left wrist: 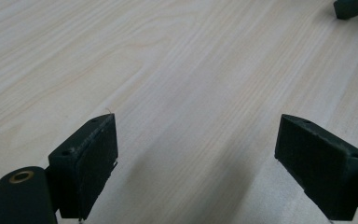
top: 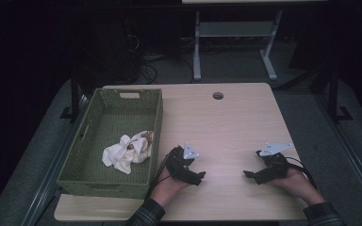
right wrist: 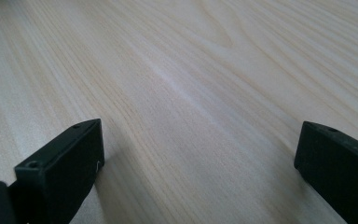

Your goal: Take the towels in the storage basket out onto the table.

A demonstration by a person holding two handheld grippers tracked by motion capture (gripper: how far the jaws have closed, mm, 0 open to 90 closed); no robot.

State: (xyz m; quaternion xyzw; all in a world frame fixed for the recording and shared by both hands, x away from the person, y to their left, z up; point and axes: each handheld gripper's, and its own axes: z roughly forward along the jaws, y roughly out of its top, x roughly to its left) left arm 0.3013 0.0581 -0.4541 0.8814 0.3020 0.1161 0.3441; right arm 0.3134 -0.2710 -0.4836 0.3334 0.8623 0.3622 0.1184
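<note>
Grippers rest low on the wooden table, in the lower middle and lower right of the high view. The left gripper lies just right of the green woven basket and points toward the centre of the table; the right gripper points back at it from the lower right, and the two stay well apart. In the left gripper view the jaws stand wide apart with only bare wood between them, and the right gripper view shows the same: jaws apart, nothing held. I judge this a resting pose, hands laid down so that the tools are ready and do not cover the work.

The thing nearest to the work is the white crumpled cloth, which lies inside the basket, near its right wall and toward the front. It has some brown marks on it; what they are I cannot tell. To reach the cloth, the left gripper must probably rise over the basket's right wall, because this wall stands between them. The rest of the table is bare except a round cable hole near the far edge. Behind the table, in the upper part of the frame, stands a grey desk frame on a dark floor.
</note>
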